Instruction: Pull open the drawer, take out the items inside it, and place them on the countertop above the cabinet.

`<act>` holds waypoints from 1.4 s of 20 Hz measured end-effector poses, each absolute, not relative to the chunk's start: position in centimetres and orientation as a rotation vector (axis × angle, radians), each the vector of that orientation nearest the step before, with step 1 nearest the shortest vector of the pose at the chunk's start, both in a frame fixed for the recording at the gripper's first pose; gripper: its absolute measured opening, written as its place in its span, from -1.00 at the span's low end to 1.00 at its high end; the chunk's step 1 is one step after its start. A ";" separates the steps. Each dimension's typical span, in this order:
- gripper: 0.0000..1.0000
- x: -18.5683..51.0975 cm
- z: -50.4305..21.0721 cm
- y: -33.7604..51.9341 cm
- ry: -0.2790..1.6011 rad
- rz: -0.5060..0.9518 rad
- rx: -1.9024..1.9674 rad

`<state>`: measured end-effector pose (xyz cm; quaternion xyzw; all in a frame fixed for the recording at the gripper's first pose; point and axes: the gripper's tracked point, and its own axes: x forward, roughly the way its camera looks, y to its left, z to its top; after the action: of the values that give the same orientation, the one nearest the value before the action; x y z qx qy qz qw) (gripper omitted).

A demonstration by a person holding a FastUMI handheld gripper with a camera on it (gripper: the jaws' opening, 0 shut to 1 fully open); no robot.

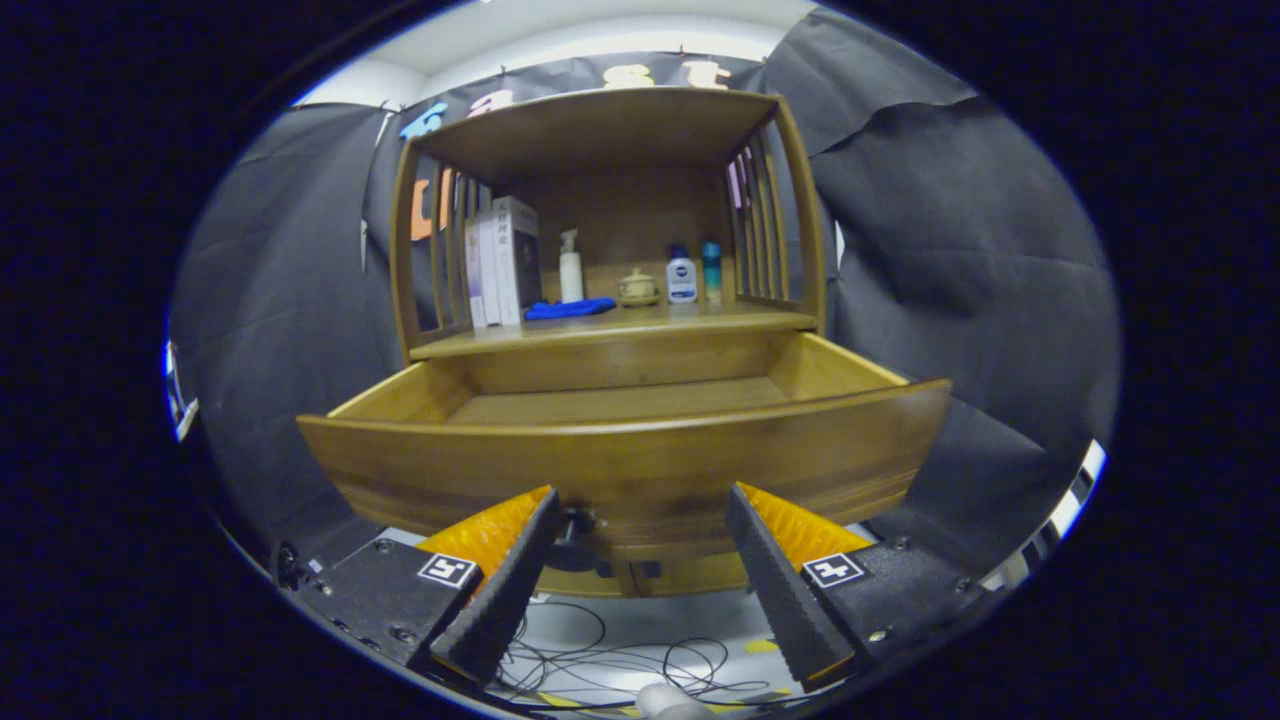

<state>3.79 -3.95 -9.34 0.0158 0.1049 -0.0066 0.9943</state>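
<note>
Gripper (pixel 640 520), fingers spread and gripping nothing, faces the front panel of the pulled-out wooden drawer (pixel 625 462). The visible drawer floor lies above and beyond the fingertips; the countertop (pixel 610 328) lies higher still, behind the drawer.

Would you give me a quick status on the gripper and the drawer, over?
Gripper open, fingers apart at the drawer front, holding nothing. Drawer pulled out, visible floor bare. Bottles and cloth sit on the countertop.
</note>
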 end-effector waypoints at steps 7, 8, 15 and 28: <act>1.00 6.4 -2.1 -4.8 0.233 -0.003 0.041; 1.00 7.2 -1.2 -4.7 0.247 -0.001 0.027; 1.00 14.3 3.8 -1.0 0.331 0.054 -0.046; 1.00 21.0 -7.0 3.2 0.866 0.067 -0.114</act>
<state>21.02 3.21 -7.00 -0.0552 0.4193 0.0324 0.9056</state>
